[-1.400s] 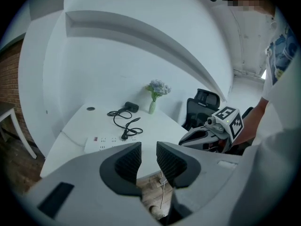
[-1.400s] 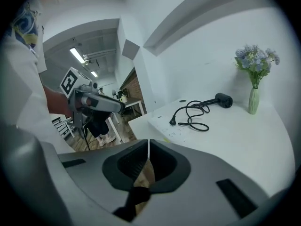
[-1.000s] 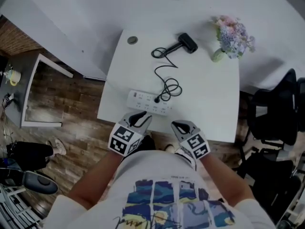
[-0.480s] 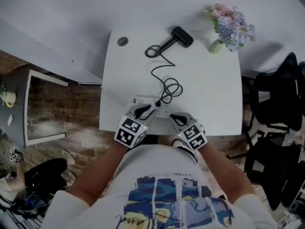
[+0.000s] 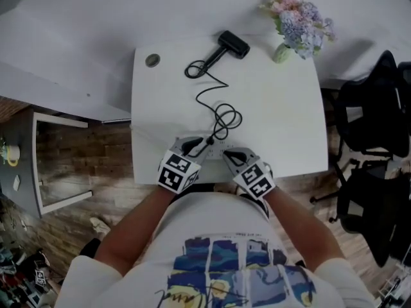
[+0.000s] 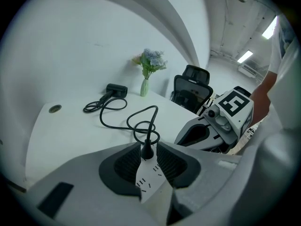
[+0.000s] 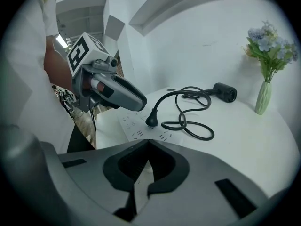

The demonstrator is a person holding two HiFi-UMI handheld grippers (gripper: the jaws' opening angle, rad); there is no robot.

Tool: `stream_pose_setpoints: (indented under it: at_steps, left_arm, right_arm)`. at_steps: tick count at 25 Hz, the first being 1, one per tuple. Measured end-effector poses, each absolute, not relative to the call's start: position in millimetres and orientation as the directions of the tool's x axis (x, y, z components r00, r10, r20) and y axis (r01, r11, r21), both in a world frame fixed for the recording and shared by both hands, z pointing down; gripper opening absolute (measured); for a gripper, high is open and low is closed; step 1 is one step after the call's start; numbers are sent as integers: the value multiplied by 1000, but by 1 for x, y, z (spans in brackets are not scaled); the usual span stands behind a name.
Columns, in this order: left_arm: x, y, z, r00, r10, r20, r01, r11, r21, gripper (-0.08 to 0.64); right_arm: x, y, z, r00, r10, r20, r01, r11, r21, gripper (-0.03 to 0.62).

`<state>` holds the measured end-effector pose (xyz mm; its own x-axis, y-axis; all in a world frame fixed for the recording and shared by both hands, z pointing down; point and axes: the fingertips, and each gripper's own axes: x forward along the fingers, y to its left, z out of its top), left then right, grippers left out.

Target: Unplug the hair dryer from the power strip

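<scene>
The left gripper [image 5: 192,145] is now brought forward, jaws parted astride the plug [image 6: 147,150] of the hair dryer [image 5: 233,43], still seated in the power strip [image 7: 132,124], beside the closed, empty right gripper [image 5: 232,156]; pulling seems next.

White table [image 5: 282,108] with round grommet [image 5: 152,60], vase of flowers [image 5: 292,27] at far corner, black chairs [image 5: 369,117] alongside
</scene>
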<state>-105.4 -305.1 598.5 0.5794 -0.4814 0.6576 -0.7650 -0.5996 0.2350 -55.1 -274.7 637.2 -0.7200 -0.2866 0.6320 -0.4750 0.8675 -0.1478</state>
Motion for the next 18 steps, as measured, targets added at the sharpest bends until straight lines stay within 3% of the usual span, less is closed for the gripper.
stream_pose_setpoints:
  at_steps: [18]
  left_arm:
    - [-86,-324,621,601,-402,691,-721,-647,250,100]
  right_arm:
    - [-55,-277,648,-722,-290,628,-505,841,-193,0]
